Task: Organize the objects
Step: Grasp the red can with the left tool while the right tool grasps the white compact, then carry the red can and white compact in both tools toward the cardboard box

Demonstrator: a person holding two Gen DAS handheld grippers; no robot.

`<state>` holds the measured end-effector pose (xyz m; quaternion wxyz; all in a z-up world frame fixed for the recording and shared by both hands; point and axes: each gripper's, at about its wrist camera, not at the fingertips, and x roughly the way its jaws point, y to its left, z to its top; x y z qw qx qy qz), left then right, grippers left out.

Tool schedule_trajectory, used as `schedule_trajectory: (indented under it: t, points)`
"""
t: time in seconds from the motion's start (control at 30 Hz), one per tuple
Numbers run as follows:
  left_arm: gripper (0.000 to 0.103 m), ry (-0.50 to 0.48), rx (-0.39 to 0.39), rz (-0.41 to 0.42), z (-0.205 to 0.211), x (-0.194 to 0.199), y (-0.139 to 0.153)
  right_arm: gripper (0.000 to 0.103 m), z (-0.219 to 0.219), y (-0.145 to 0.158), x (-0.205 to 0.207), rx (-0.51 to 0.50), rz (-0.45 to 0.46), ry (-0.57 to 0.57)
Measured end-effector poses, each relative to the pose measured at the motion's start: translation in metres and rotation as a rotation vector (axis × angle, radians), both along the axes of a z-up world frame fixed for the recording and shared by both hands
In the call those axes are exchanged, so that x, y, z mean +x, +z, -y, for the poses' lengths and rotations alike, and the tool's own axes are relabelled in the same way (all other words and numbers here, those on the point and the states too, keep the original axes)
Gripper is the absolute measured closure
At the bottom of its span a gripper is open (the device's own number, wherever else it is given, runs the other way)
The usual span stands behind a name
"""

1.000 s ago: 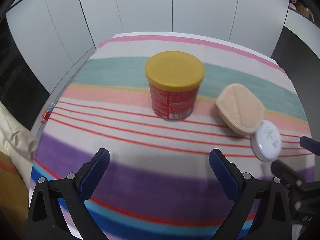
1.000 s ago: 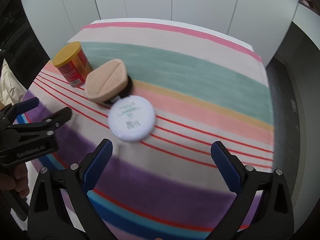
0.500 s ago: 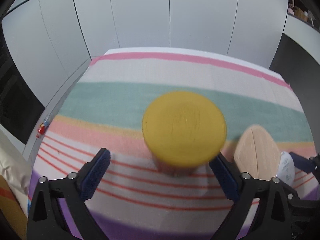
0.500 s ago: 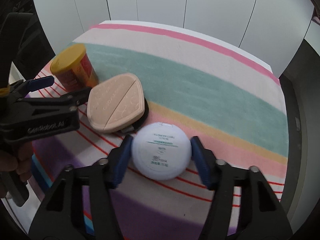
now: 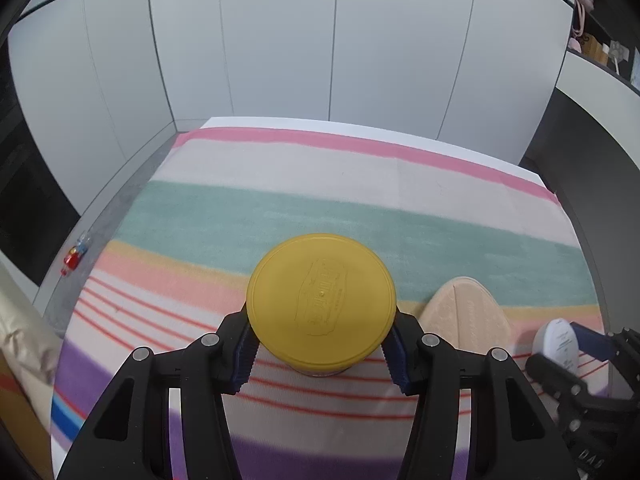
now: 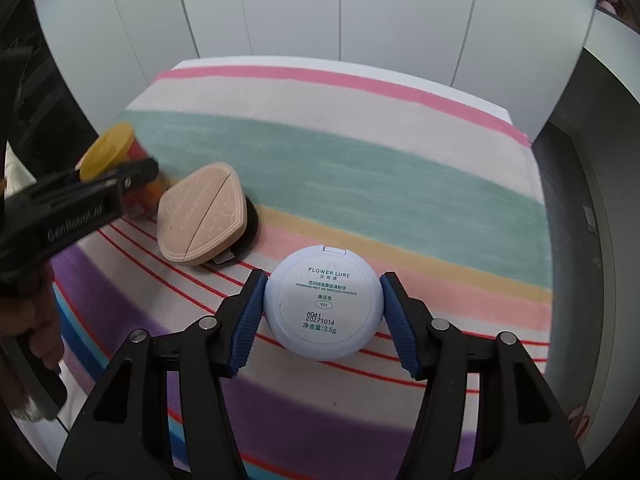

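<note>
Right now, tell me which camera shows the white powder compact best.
The right wrist view. There the white powder compact sits centred between the blue pads of the right gripper, which press its sides, and its printed label is readable. The left wrist view shows only a sliver of it at the right edge, partly hidden by that gripper.

Left tongs — right tongs — each clamped, angled downward

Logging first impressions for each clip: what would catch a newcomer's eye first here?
Both grippers have just closed on things at the near end of the striped cloth. The left gripper clamps a can with a yellow lid, and the right gripper clamps a round white powder compact. A beige case lies between them, untouched.
</note>
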<state>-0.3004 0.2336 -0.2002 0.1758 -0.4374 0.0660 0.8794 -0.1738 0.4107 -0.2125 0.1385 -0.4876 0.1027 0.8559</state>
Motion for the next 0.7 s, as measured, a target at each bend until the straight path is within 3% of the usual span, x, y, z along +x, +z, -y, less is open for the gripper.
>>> schedule_trajectory:
  t: [0.2, 0.7]
  points:
    - [0.048, 0.023, 0.016, 0.014, 0.014, 0.019, 0.023, 0.043, -0.001, 0.028, 0.015, 0.004, -0.017, -0.018]
    - [0.048, 0.027, 0.038, -0.008, 0.048, 0.096, 0.113, 0.043, 0.022, 0.112, 0.069, -0.005, -0.04, -0.028]
